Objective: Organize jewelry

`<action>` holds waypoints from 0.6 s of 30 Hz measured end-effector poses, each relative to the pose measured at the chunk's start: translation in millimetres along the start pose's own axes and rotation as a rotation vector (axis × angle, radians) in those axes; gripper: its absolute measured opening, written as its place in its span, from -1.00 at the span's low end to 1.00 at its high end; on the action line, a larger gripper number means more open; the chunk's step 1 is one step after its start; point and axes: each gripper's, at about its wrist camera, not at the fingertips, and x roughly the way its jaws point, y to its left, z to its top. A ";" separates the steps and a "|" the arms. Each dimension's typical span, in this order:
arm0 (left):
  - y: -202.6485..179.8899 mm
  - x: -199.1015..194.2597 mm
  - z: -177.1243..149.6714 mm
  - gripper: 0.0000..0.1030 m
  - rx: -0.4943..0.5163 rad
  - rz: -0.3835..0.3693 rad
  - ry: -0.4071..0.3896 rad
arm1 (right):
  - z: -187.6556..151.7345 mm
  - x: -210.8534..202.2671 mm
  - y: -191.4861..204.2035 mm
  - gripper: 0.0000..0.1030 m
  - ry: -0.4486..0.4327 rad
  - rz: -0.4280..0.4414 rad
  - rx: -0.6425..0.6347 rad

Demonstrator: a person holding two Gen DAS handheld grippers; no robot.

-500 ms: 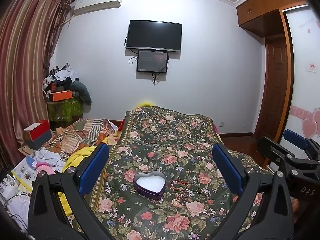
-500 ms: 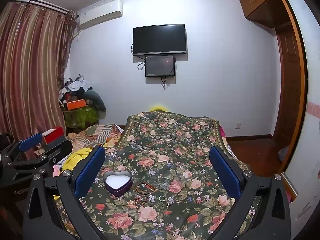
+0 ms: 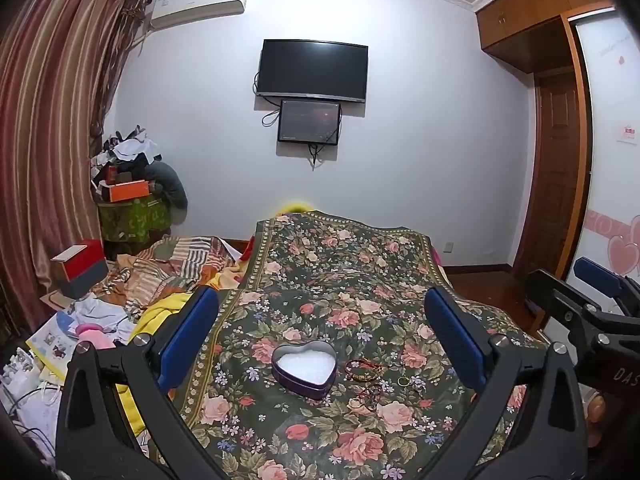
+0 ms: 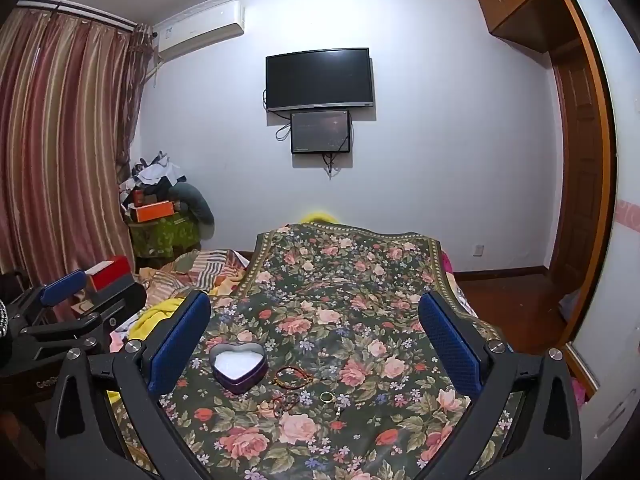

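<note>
A dark heart-shaped tin [image 3: 304, 368] [image 4: 239, 366] with a white lining lies open on the floral bedspread [image 3: 340, 272] [image 4: 352, 280]. Just right of the tin lie a red bead bracelet [image 3: 362, 370] [image 4: 292, 376], a second dark red bracelet [image 3: 366, 394] [image 4: 284, 400] and a gold ring [image 3: 404, 381] [image 4: 327, 397]. A small pendant-like piece [image 4: 339, 410] lies near the ring. My left gripper [image 3: 320, 300] hangs above the tin, open and holding nothing. My right gripper [image 4: 314, 300] is open and holds nothing too, above the bracelets and ring.
Crumpled striped and yellow bedding [image 3: 168, 268] and scattered papers [image 3: 60, 340] lie left of the bedspread. A red and grey box [image 3: 80, 268] stands by the curtain [image 3: 48, 160]. A wardrobe door [image 3: 608, 200] bounds the right side. A TV [image 3: 312, 70] hangs on the far wall.
</note>
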 end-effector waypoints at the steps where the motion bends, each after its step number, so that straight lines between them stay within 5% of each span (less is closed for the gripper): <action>1: 0.2 0.3 -0.4 1.00 0.000 0.000 0.000 | 0.0 0.1 1.0 1.00 -0.001 0.001 0.000; 18: -1.5 0.1 1.3 1.00 0.004 0.002 0.000 | -1.4 -2.8 0.7 1.00 -0.002 0.006 0.008</action>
